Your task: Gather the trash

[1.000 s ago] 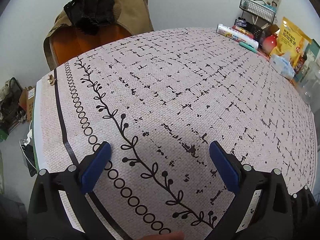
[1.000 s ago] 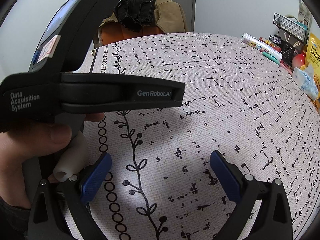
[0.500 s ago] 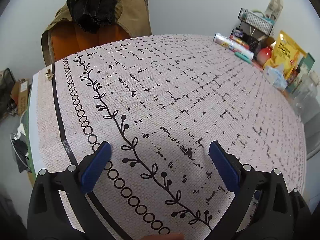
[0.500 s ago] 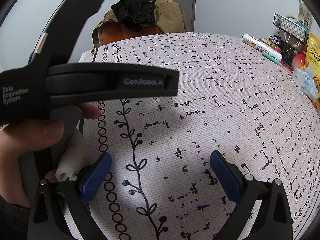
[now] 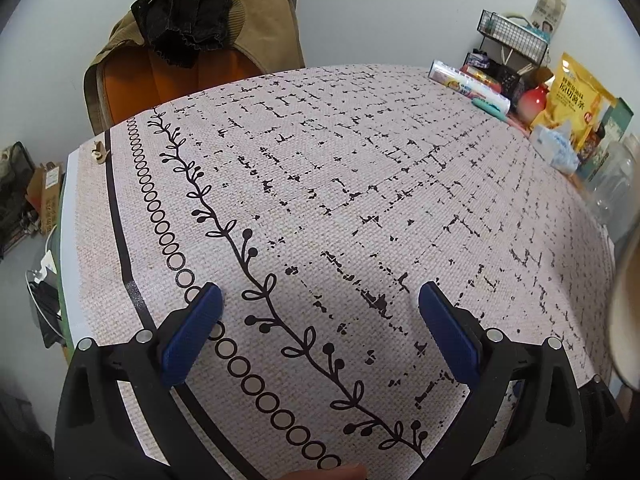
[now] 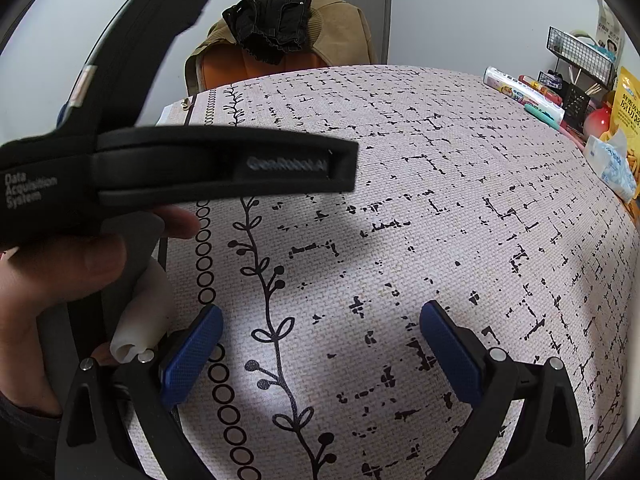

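A small tan scrap point(image 5: 98, 151) lies at the far left corner of the pink patterned tablecloth point(image 5: 360, 184); the right wrist view shows the same scrap point(image 6: 185, 105) far off. My left gripper point(image 5: 320, 314) hovers open over the near part of the cloth, nothing between its blue pads point(image 5: 192, 332). My right gripper point(image 6: 320, 334) is open and empty too, low over the leaf-vine print. In the right wrist view the left gripper's black body point(image 6: 208, 164) crosses the upper left, blurred, held by a hand point(image 6: 60, 272).
Along the far right edge stand a long film box point(image 5: 468, 84), a wire rack point(image 5: 512, 40), a peach-shaped pot point(image 5: 534, 100), a yellow snack bag point(image 5: 576, 100), a tissue pack point(image 5: 556, 148) and glass jars point(image 5: 616, 176). A chair draped with clothes point(image 5: 192, 40) stands behind the table.
The left gripper has lifted and tilted, so its view now takes in more of the chair and the far table. In the right wrist view its body sits slightly higher. Both stay open.
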The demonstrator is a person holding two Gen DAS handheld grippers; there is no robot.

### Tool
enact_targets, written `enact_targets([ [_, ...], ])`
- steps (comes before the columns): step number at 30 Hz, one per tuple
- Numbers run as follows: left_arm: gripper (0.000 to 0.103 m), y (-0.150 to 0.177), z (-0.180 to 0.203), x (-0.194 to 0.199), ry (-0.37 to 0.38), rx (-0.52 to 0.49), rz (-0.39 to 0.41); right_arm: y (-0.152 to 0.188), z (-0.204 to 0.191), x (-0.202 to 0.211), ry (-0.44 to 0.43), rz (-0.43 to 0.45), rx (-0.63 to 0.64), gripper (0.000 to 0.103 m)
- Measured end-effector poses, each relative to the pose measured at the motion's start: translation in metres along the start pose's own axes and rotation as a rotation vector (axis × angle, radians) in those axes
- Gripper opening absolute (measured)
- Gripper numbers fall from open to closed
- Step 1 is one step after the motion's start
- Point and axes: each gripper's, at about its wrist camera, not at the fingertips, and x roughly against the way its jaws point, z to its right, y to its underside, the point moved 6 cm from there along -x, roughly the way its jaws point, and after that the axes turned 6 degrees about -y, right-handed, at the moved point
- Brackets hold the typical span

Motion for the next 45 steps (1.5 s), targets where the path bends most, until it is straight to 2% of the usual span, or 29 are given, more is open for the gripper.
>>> enact_targets([
  [35, 0.097, -0.0005, -0.0064, 0.0022, 0.044, 0.034, 0.012, -0.0001, 0.0016, 0.0015, 0.001, 0.0, 0.003, 0.096],
  [45, 0.097, -0.0003, -0.005, 0.0012, 0.032, 0.025, 0.009, 0.0, 0.002, 0.0016, 0.001, 0.0, 0.003, 0.096],
])
